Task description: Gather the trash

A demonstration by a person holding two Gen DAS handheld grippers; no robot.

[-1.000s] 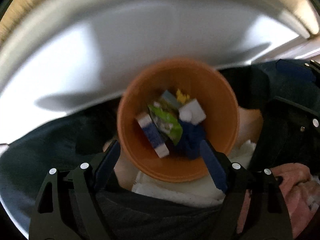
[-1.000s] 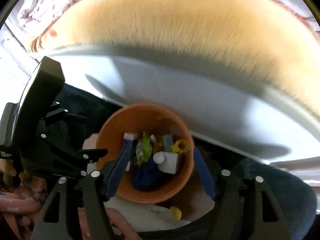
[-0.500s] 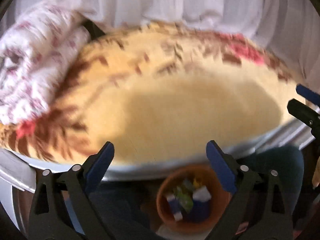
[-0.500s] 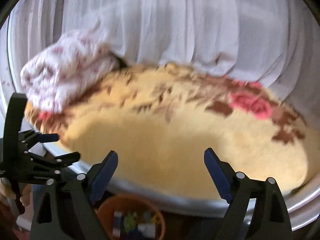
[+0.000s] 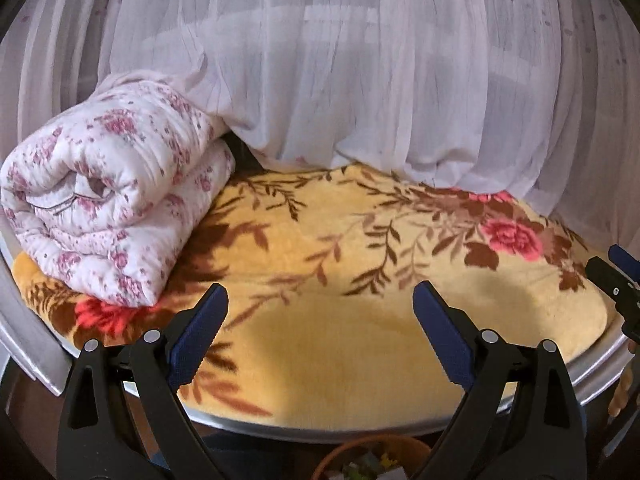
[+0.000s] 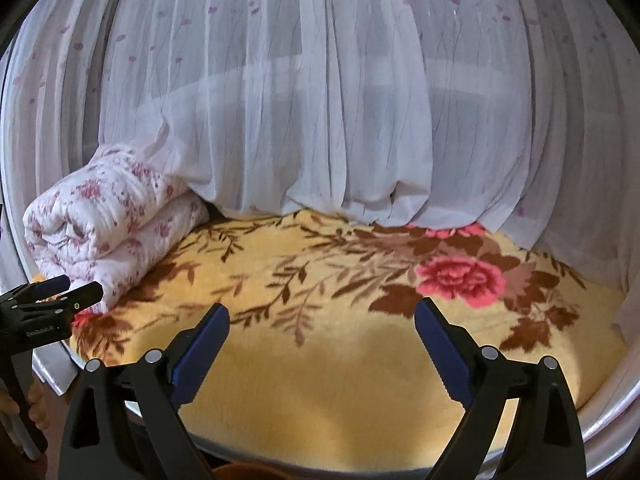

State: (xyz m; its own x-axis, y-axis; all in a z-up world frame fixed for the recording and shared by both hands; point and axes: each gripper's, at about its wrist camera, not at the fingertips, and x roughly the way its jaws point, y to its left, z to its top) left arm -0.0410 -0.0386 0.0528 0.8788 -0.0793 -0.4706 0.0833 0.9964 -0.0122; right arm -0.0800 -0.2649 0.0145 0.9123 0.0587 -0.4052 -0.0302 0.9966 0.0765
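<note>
The orange bin (image 5: 370, 458) sits low at the bottom edge of the left wrist view, below the bed's rim, with scraps of trash (image 5: 370, 467) inside. Both grippers hang above the yellow floral blanket (image 5: 360, 320). The left gripper (image 5: 320, 330) has its fingers spread wide and empty; the right gripper (image 6: 322, 344) has just been opening, nothing between its fingers. With the bin nearly out of sight, a blind drop may well miss it.
</note>
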